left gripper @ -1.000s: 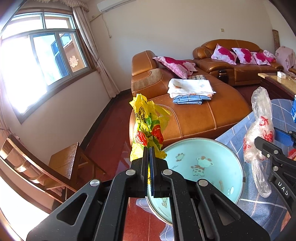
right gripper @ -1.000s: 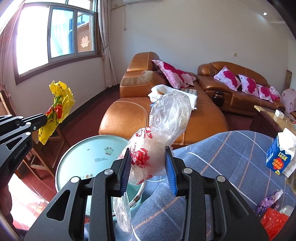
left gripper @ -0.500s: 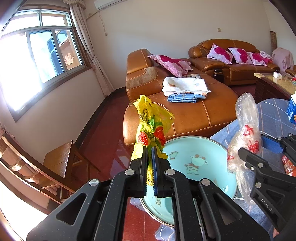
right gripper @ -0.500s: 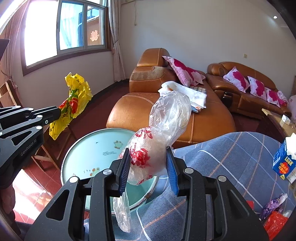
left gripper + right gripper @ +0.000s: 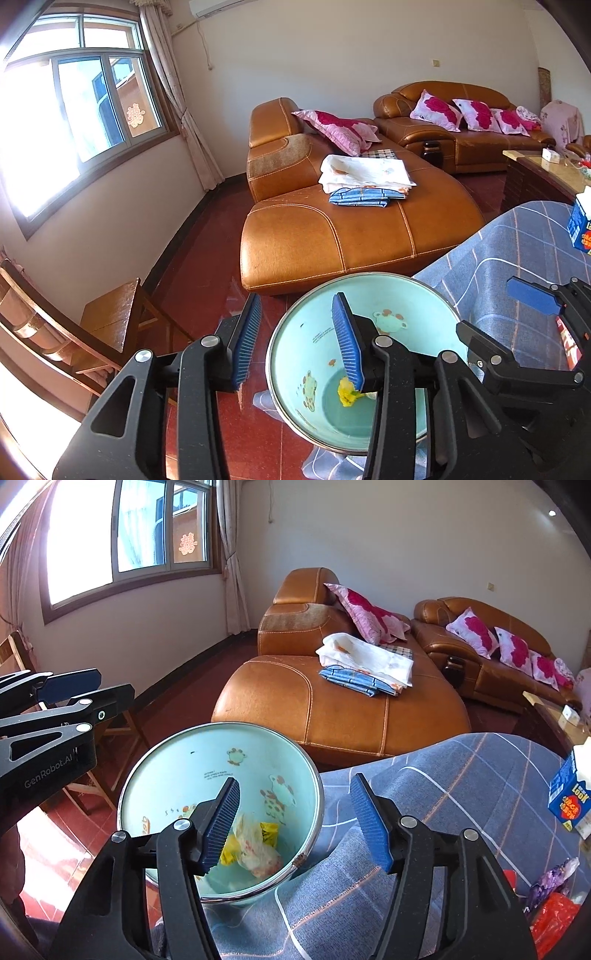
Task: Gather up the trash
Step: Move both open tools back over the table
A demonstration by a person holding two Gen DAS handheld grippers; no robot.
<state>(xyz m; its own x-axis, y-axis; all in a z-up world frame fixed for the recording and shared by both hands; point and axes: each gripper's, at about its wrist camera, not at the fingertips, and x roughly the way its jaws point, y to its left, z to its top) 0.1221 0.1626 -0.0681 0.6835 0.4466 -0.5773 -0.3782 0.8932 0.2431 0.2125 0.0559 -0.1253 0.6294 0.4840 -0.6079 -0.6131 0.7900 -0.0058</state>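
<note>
A light blue basin (image 5: 310,339) with cartoon animals stands at the edge of the blue checked tablecloth (image 5: 517,243); it also shows in the right wrist view (image 5: 184,760). A yellow wrapper (image 5: 267,832) and a clear plastic bag with red print (image 5: 255,856) lie inside it; a bit of yellow (image 5: 345,395) shows in the left wrist view. My left gripper (image 5: 297,339) is open and empty above the basin's left rim. My right gripper (image 5: 295,823) is open and empty above the basin's right rim.
A blue carton (image 5: 570,794), a purple wrapper (image 5: 550,880) and a red wrapper (image 5: 554,915) lie on the tablecloth at right. A brown leather sofa (image 5: 332,229) with folded cloths stands behind. A wooden chair (image 5: 107,325) stands at left.
Both grippers have opened. The yellow wrapper and the clear bag have left the fingers and now lie in the basin. Both grippers have come closer over the basin.
</note>
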